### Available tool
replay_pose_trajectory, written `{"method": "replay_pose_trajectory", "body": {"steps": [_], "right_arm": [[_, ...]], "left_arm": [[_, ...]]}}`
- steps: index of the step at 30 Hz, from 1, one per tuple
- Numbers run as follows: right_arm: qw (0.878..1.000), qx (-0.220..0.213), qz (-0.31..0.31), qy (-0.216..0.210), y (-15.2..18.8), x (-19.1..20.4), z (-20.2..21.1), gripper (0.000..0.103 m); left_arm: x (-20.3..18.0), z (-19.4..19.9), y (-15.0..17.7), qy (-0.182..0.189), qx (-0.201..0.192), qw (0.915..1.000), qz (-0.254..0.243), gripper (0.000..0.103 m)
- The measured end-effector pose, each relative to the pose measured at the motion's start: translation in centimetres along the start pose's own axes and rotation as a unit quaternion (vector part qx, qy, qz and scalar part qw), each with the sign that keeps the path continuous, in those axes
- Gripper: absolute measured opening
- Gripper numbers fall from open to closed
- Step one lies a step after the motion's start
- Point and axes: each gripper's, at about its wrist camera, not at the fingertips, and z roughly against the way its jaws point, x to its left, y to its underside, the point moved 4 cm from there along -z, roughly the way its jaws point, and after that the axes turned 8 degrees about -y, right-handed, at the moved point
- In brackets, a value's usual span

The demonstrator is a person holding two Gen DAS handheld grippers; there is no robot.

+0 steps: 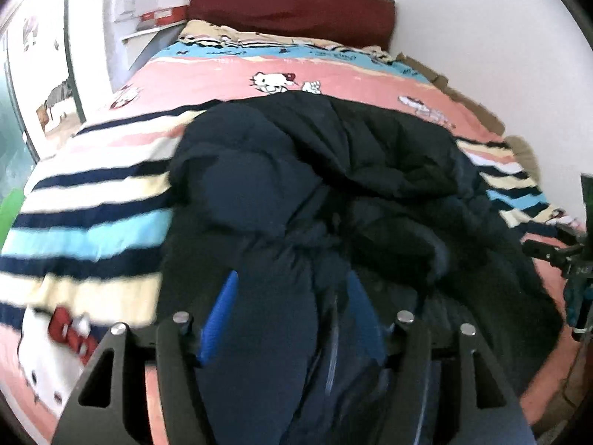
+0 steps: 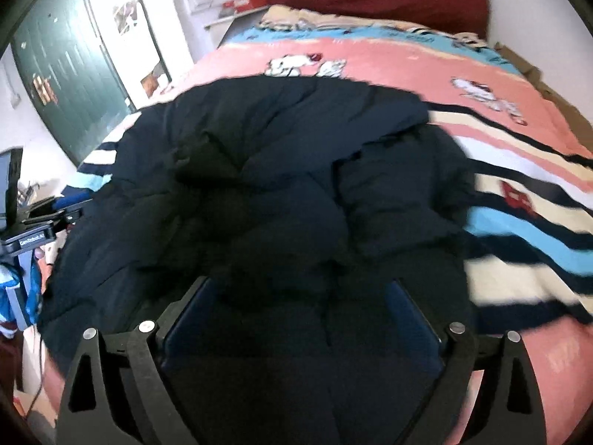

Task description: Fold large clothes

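Observation:
A large dark navy puffer jacket [image 1: 315,170] lies crumpled on the bed, and it also shows in the right wrist view [image 2: 281,185]. My left gripper [image 1: 292,296] has its blue-padded fingers [image 1: 218,319] spread wide with a thick fold of the jacket bulging between them. My right gripper [image 2: 300,296] also has its fingers [image 2: 411,315] wide apart with jacket fabric filling the gap. Whether either gripper pinches the fabric is not visible. The other gripper shows at the right edge of the left wrist view [image 1: 570,259] and at the left edge of the right wrist view [image 2: 33,237].
The bed has a pink, blue and striped cartoon-cat cover [image 1: 92,200] [image 2: 519,222] and a dark red headboard [image 1: 292,7]. A white wall runs along the right side. A green door [image 2: 63,74] and a shelf with red boxes [image 2: 241,3] stand at the left.

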Motion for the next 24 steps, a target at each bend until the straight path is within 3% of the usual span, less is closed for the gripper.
{"method": "replay_pose_trajectory", "body": {"steps": [5,11,16,18,24], "right_arm": [[0.999,0.000,-0.035,0.013,4.3,-3.2,5.3,0.099],[0.993,0.035,-0.112,0.020,10.5,-6.7,6.8,0.100],[0.981,0.048,-0.183,-0.048,13.9,-8.3,5.8,0.100],[0.976,0.044,-0.197,-0.077,14.3,-8.3,5.3,0.100],[0.977,0.059,-0.180,-0.100,14.9,-7.1,4.1,0.100]], "left_arm": [[4.4,2.9,4.6,0.028,0.020,0.9980,0.052,0.061],[8.7,2.3,10.1,0.046,0.068,0.9887,0.126,0.061],[9.6,1.7,12.9,0.124,0.090,0.9693,0.192,0.061],[9.5,1.4,13.4,0.135,0.093,0.9653,0.203,0.061],[9.3,0.8,15.6,0.200,0.102,0.9400,0.257,0.061]]}}
